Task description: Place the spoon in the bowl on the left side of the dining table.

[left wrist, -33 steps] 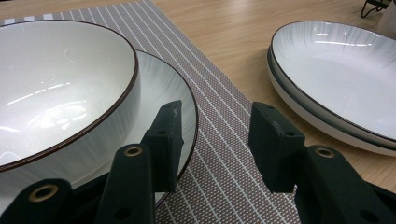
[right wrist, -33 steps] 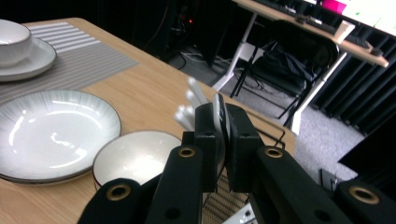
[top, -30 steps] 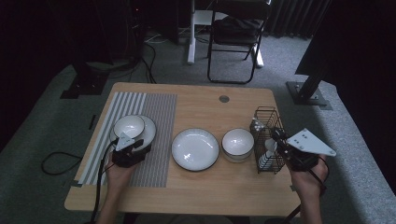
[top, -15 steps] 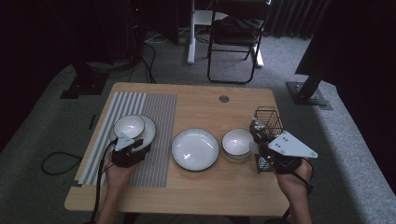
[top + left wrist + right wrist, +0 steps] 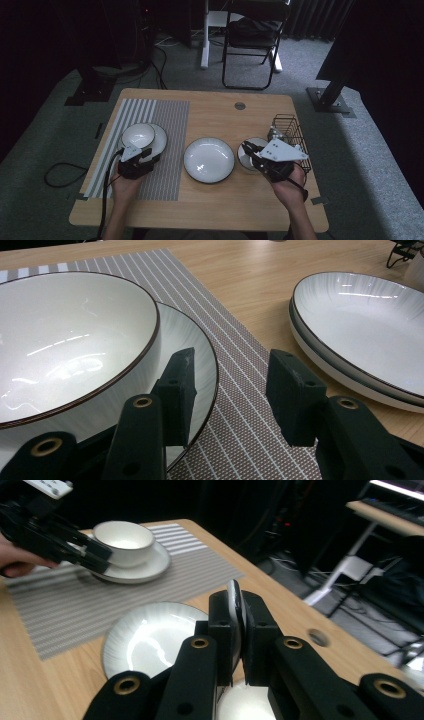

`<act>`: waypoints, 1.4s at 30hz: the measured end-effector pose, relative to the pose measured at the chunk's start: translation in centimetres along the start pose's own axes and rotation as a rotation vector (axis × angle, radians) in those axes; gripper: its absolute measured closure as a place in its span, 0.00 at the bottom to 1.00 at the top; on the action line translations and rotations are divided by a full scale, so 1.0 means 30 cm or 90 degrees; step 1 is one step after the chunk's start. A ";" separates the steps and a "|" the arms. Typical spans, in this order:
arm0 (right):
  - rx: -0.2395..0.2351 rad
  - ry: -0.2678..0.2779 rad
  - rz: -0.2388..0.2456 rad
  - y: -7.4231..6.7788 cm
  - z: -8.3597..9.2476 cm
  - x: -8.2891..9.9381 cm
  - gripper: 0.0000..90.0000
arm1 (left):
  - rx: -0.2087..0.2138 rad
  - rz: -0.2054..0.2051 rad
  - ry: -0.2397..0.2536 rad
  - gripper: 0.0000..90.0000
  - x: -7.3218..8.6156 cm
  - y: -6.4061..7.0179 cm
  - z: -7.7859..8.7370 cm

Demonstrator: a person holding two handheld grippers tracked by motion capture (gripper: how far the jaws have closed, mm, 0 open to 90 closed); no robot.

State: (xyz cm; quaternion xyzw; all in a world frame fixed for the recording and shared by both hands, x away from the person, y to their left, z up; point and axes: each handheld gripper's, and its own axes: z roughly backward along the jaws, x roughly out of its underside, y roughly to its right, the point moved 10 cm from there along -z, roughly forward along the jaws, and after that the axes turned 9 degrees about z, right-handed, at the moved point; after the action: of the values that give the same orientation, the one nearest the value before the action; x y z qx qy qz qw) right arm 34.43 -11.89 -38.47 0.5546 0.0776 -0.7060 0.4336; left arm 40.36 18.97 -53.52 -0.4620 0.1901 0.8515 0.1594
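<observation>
On the striped mat (image 5: 165, 150) at nine o'clock one bowl (image 5: 138, 135) already sits on its plate (image 5: 159, 141) beside the open left gripper (image 5: 230, 390), while the right gripper (image 5: 239, 630) pinches the second bowl's rim (image 5: 234, 611), not yet moved from three o'clock of the middle plate (image 5: 209, 160).

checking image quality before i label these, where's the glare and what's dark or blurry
High view: dim overall, the room behind the table nearly black, a small highlight on the centre plate. Left gripper view: sharp, with streaky ceiling-light reflections inside the bowl and on the plate at right. Right gripper view: its own jaws, close up, look soft; the background is dark, and sheen washes out the plate's ribbing.
</observation>
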 end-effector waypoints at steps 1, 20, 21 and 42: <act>-0.008 0.003 -0.002 -0.005 -0.013 -0.003 0.94 | 0.000 0.000 0.000 0.62 -0.001 -0.001 0.001; -0.094 0.025 -0.011 -0.074 -0.242 -0.055 0.94 | -0.004 0.007 0.009 0.62 -0.008 -0.014 0.013; -0.094 0.025 -0.011 -0.074 -0.242 -0.055 0.94 | -0.004 0.007 0.009 0.62 -0.008 -0.014 0.013; -0.152 0.044 0.009 -0.140 -0.450 -0.178 0.94 | -0.011 0.018 0.022 0.62 -0.021 -0.042 0.039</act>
State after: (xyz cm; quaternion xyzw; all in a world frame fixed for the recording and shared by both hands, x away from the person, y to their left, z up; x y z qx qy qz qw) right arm 41.19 1.47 -40.53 0.5233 0.1722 -0.6694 0.4984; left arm 40.38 20.57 -52.62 -0.4754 0.1919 0.8472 0.1395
